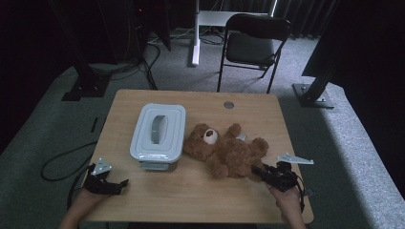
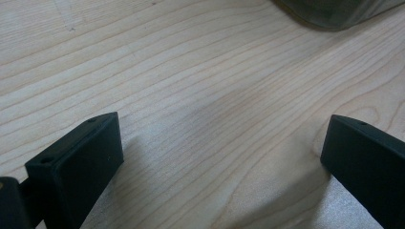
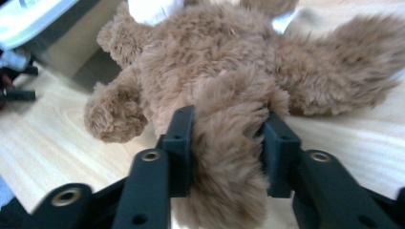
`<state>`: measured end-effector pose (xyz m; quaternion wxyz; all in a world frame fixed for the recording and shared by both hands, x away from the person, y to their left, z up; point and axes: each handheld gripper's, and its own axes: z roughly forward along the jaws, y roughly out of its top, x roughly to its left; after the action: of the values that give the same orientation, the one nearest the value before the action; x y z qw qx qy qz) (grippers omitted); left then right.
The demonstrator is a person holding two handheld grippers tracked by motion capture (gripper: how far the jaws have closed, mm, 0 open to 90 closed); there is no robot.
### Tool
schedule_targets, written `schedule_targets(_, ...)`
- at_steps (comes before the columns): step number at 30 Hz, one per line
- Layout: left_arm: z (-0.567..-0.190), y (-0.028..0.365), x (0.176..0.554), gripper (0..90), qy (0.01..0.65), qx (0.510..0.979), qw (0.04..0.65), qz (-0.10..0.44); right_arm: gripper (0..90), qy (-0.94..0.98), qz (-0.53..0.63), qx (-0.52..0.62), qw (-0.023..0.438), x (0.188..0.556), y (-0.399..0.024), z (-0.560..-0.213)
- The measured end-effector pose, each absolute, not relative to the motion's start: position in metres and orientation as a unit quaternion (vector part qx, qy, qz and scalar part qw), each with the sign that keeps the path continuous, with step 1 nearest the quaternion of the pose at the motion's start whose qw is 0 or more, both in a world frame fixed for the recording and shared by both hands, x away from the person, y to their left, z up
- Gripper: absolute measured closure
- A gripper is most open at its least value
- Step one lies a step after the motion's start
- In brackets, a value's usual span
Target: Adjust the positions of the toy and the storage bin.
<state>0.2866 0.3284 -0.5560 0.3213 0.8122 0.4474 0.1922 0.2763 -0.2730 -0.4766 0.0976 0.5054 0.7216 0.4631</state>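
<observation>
A brown teddy bear (image 1: pixel 224 149) lies on its back in the middle of the wooden table (image 1: pixel 191 191), head toward a grey lidded box (image 1: pixel 158 132). My right gripper (image 1: pixel 261 172) is at the bear's near leg, and in the right gripper view its two jaws press into the fur of that leg (image 3: pixel 229 143), shut on it. My left gripper (image 1: pixel 118 183) rests at the table's near left edge. In the left gripper view its jaws stand wide apart over bare wood (image 2: pixel 210 119), open with nothing between them.
The grey box's corner (image 2: pixel 334 12) lies ahead of the left gripper. A black folding chair (image 1: pixel 255 45) and a white stand (image 1: pixel 196 33) stand on the carpet beyond the table. A round grommet (image 1: pixel 229 104) is set near the table's far edge.
</observation>
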Motion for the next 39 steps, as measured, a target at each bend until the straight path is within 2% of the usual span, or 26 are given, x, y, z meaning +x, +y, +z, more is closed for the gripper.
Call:
schedule_targets(3,-0.556,0.328,0.287,1.2,0.448,0.812,0.321,0.192,47.7,0.72,0.46,0.507,0.117,0.279,-0.278,-0.47)
schedule_targets(6,-0.556,0.328,0.287,1.2,0.449,0.811,0.322,0.192,30.3,0.706,0.472,0.511,0.132,0.286,-0.287,-0.457)
schedule_targets(9,-0.556,0.328,0.287,1.2,0.448,0.812,0.322,0.192,29.8,0.697,0.479,0.508,0.161,0.295,-0.295,-0.443)
schedule_targets(12,-0.556,0.328,0.287,1.2,0.448,0.812,0.322,0.192,33.3,0.708,0.49,0.485,0.155,0.315,-0.297,-0.431)
schedule_targets(15,-0.556,0.328,0.287,1.2,0.448,0.812,0.322,0.192,30.4,0.727,0.488,0.46,0.148,0.332,-0.289,-0.428)
schedule_targets(20,-0.556,0.328,0.287,1.2,0.448,0.812,0.322,0.192,18.1,0.765,0.476,0.423,0.095,0.375,-0.266,-0.44)
schedule_targets(24,-0.556,0.328,0.287,1.2,0.448,0.812,0.322,0.192,17.8,0.793,0.463,0.391,0.056,0.395,-0.249,-0.449)
schedule_targets(29,-0.556,0.328,0.287,1.2,0.448,0.812,0.322,0.192,18.9,0.828,0.419,0.371,0.04,0.405,-0.23,-0.464)
schedule_targets(34,-0.556,0.328,0.287,1.2,0.448,0.812,0.322,0.192,12.4,0.85,0.391,0.353,0.02,0.398,-0.218,-0.481)
schedule_targets(39,-0.556,0.328,0.287,1.2,0.448,0.812,0.322,0.192,10.5,0.866,0.349,0.355,0.042,0.396,-0.203,-0.495)
